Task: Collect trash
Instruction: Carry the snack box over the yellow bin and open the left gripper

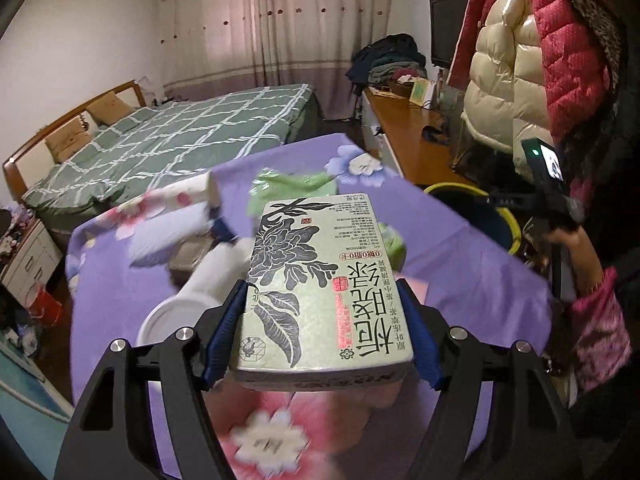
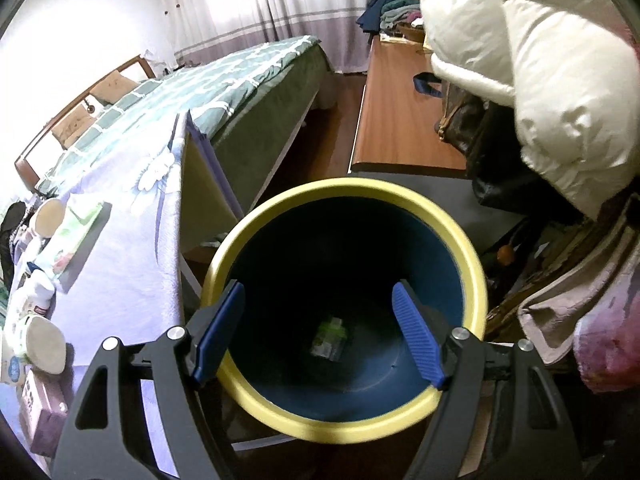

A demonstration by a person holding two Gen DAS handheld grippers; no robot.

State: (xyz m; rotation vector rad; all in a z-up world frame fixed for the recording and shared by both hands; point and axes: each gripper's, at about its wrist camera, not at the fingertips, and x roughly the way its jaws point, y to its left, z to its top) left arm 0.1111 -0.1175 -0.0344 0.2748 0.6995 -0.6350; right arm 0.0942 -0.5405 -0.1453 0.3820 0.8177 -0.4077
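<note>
My left gripper (image 1: 320, 336) is shut on a pale green tea box (image 1: 320, 280) printed with dark leaves and Chinese characters, held above the purple flowered tablecloth (image 1: 460, 248). The blue trash bin with a yellow rim (image 2: 348, 288) fills the right wrist view; its rim also shows at the right of the left wrist view (image 1: 452, 190). My right gripper (image 2: 320, 332) is open and empty, right above the bin's mouth. A small green packet (image 2: 330, 338) lies on the bin's bottom. The right gripper's camera and hand (image 1: 548, 184) show at the right of the left wrist view.
On the table lie a white cup (image 1: 200, 292), a green packet (image 1: 288, 188), a tissue pack (image 2: 76, 228) and a small pink box (image 2: 40, 412). A green checked bed (image 1: 180, 140) lies behind. A wooden desk (image 2: 400, 100) and hanging coats (image 2: 540, 60) stand to the right.
</note>
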